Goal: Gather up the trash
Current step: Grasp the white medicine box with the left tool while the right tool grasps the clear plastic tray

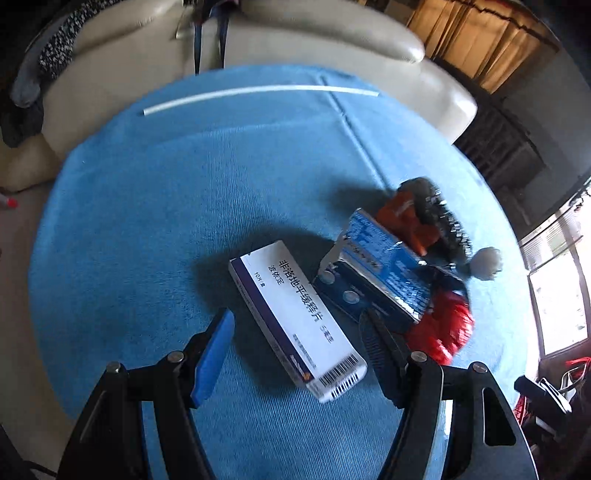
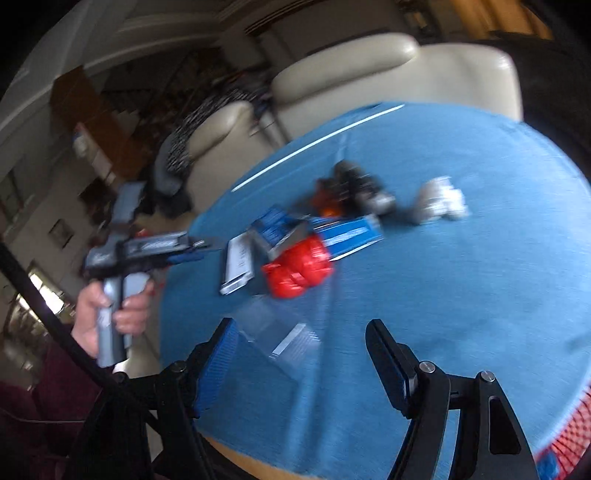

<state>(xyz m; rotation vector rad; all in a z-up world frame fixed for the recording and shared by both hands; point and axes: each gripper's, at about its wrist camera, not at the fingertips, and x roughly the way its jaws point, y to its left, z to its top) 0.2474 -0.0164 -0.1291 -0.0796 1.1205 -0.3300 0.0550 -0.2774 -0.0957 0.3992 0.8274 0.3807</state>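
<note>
A pile of trash lies on the round table's blue cloth (image 1: 147, 221). In it are a white medicine box (image 1: 295, 317), a blue carton (image 1: 384, 266), a crumpled red wrapper (image 1: 443, 328), an orange and black wrapper (image 1: 417, 218) and a white paper ball (image 1: 487, 262). My left gripper (image 1: 295, 315) is open, and the white box lies between its fingers without touching the pads. The blurred right wrist view shows the same pile (image 2: 295, 269). There my right gripper (image 2: 300, 325) is open, with a clear plastic piece (image 2: 277, 332) on the cloth between its fingertips.
A thin white tube (image 1: 258, 92) lies near the table's far edge. Cream sofas (image 1: 314, 33) stand behind the table. A hand (image 2: 110, 306) holds the left gripper at the table's left edge. Something red-and-blue checked (image 2: 565, 443) shows at the lower right.
</note>
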